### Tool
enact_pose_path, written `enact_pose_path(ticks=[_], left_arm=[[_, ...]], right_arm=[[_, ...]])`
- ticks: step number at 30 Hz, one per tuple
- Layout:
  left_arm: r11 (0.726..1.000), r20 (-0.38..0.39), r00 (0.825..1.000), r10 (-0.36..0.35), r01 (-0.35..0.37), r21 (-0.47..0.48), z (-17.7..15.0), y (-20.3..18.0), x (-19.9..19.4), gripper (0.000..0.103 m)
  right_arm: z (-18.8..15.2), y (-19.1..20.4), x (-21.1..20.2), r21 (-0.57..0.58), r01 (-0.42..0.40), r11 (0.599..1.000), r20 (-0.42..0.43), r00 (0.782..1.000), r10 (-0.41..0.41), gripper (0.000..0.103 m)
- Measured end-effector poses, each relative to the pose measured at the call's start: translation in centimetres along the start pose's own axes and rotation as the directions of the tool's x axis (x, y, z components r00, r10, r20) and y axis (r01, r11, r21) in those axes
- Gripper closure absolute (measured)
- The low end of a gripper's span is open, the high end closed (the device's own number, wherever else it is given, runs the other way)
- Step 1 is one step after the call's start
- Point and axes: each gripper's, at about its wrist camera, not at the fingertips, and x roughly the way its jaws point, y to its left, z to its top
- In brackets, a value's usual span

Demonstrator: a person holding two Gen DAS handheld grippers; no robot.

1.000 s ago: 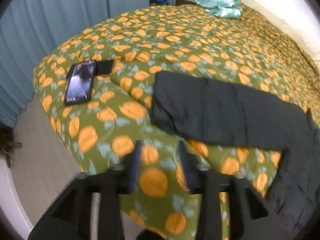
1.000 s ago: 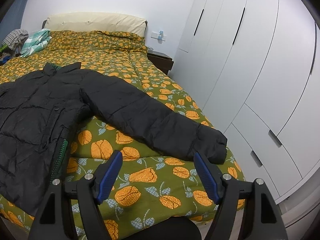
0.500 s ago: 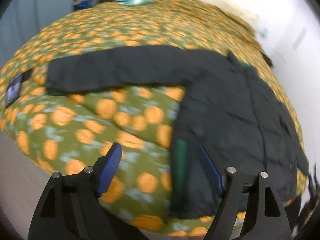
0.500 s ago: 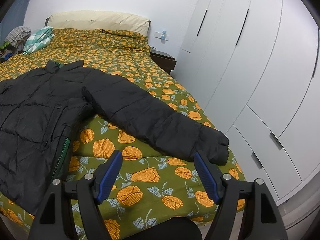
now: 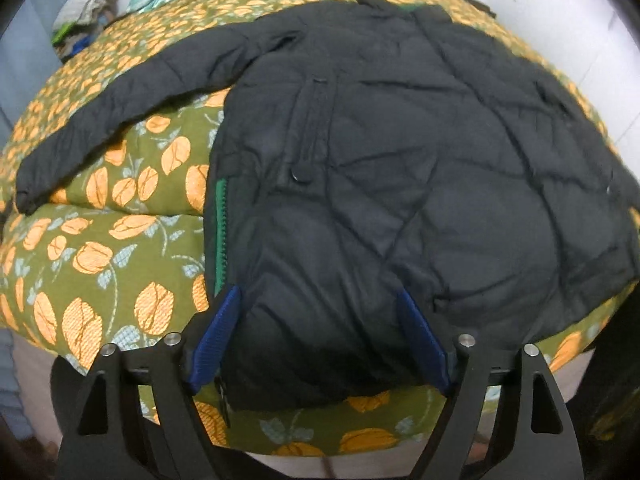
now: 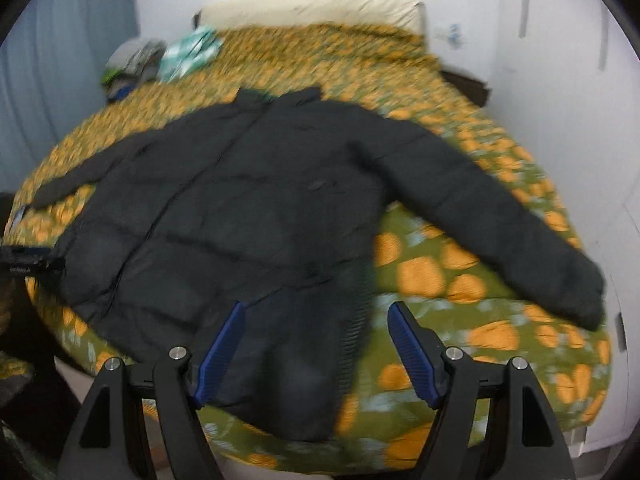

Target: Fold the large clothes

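A black puffer jacket [image 5: 400, 168] lies spread flat on the bed [image 5: 120, 240] with the green and orange floral cover, its collar toward the cream headboard [image 6: 312, 8], both sleeves stretched out to the sides, and its hem close to the near edge of the bed. The left gripper [image 5: 320, 340] has just been opening its jaws and hovers wide over the hem beside the green zipper [image 5: 220, 232], holding nothing, and the right gripper [image 6: 316, 348] also stands wide and empty above the other hem corner. Bare cover stays free under each sleeve, a small pile of clothes [image 6: 160, 60] sits at the far corner, and a white wardrobe [image 6: 560, 60] stands close along the right side.
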Motion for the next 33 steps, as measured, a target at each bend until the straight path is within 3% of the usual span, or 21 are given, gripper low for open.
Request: enact_pose_path(ticks=[3, 4, 9, 13, 15, 17, 21, 27, 33], left_arm=[[0.999, 0.006, 1.0, 0.029, -0.029, 0.039, -0.2, -0.5, -0.3, 0.017], [0.999, 0.01, 0.999, 0.035, -0.036, 0.04, -0.2, -0.6, -0.6, 0.017], [0.999, 0.088, 0.995, 0.051, -0.05, -0.016, 0.4, 0.4, -2.9, 0.014], [0.994, 0.211, 0.973, 0.094, -0.081, -0.069, 0.8, 1.0, -4.8, 0.006], [0.994, 0.231, 0.967, 0.105, -0.092, -0.065, 1.1, 0.9, -5.5, 0.005], [0.995, 0.203, 0.974, 0.102, -0.096, -0.038, 1.4, 0.7, -5.4, 0.005], [0.998, 0.186, 0.981, 0.056, -0.055, -0.013, 1.1, -0.4, -5.8, 0.005], [1.0, 0.229, 0.973, 0.026, -0.027, 0.001, 1.5, -1.9, -7.1, 0.005], [0.996, 0.267, 0.962, -0.049, 0.066, -0.056, 2.5, -1.0, -8.2, 0.005]], right_arm=[[-1.5, 0.6, 3.1, 0.003, 0.022, 1.0, -0.162, 0.987, -0.022, 0.028], [-1.6, 0.4, 3.0, 0.022, 0.029, 0.999, -0.174, 0.984, -0.024, 0.028], [-0.2, -0.3, -0.8, 0.04, 0.054, 0.998, -0.064, 0.997, -0.052, 0.028], [1.5, -0.2, -3.8, 0.032, 0.049, 0.998, 0.044, 0.998, -0.05, 0.024], [2.1, -0.3, -4.8, 0.042, 0.017, 0.999, 0.095, 0.995, -0.021, 0.023], [2.4, -0.5, -5.7, 0.049, -0.023, 0.999, 0.136, 0.991, 0.016, 0.022], [2.7, 0.7, -5.8, 0.052, -0.073, 0.996, 0.161, 0.985, 0.063, 0.022], [2.2, 3.2, -4.2, 0.059, -0.081, 0.995, 0.141, 0.987, 0.072, 0.023], [1.9, 4.9, -4.2, 0.01, -0.063, 0.998, 0.151, 0.987, 0.061, 0.022]])
